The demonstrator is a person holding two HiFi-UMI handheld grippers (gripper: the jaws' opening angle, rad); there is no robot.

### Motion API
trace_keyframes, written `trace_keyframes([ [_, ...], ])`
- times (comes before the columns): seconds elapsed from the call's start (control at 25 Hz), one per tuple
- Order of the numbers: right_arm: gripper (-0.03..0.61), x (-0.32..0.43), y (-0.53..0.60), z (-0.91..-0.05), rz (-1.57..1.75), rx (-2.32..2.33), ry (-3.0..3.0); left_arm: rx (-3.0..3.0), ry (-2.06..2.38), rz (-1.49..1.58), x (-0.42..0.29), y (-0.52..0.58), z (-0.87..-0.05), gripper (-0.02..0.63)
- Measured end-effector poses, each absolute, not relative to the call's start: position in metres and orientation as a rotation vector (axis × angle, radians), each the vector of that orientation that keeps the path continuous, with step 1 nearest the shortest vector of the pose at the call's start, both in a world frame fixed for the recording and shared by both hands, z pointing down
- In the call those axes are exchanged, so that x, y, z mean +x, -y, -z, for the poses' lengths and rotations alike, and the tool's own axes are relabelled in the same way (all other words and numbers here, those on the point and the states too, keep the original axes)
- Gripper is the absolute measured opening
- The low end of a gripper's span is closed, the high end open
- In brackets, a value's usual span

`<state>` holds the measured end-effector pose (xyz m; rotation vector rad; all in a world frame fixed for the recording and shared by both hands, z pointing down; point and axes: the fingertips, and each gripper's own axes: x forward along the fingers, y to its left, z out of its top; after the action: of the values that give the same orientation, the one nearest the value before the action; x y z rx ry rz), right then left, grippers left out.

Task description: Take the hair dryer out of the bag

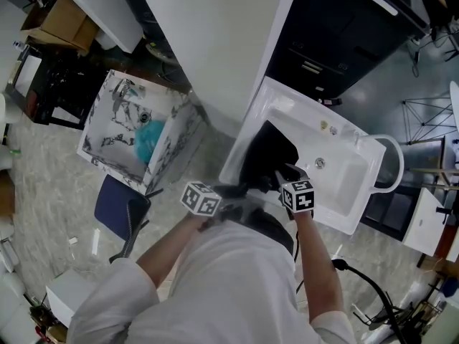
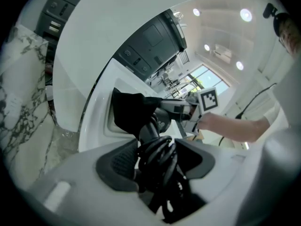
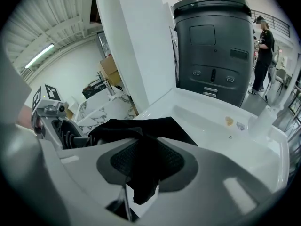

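A black cloth bag (image 1: 267, 156) lies on the rim of a white sink basin (image 1: 344, 170). My left gripper (image 1: 233, 190) is shut on the hair dryer's coiled black cord (image 2: 159, 161), at the foot of its black handle (image 2: 149, 126). That handle runs up into the bag's mouth (image 2: 129, 109), so the dryer's head is hidden. My right gripper (image 1: 285, 176) is shut on a fold of the bag's fabric (image 3: 143, 173), which hangs down between its pads (image 3: 127, 161). In the right gripper view the left gripper (image 3: 59, 128) sits just left of the bag, cord coils showing.
A marbled basin (image 1: 107, 145) holding a teal sponge (image 1: 149, 138) stands to the left, with a blue seat (image 1: 115, 206) below it. A white panel (image 1: 215, 41) and a dark cabinet (image 1: 337, 34) rise behind the sink. A person (image 3: 263, 51) stands far off.
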<state>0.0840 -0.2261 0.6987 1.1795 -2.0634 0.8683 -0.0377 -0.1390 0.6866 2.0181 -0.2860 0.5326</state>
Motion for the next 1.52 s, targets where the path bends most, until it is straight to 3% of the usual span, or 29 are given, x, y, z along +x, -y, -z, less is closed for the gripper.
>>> trace_keyframes([
  [0.64, 0.112, 0.096, 0.215, -0.701, -0.964, 1.062, 2.111, 2.061, 0.139, -0.304, -0.024, 0.089, -0.643, 0.242],
  [1.16, 0.028, 0.105, 0.221, -0.697, -1.033, 1.024, 2.195, 2.008, 0.209, -0.092, -0.019, 0.065, -0.629, 0.242],
  [1.52, 0.059, 0.102, 0.195, -0.697, -1.031, 0.914, 2.207, 2.007, 0.365, 0.062, -0.026, 0.075, -0.605, 0.242],
])
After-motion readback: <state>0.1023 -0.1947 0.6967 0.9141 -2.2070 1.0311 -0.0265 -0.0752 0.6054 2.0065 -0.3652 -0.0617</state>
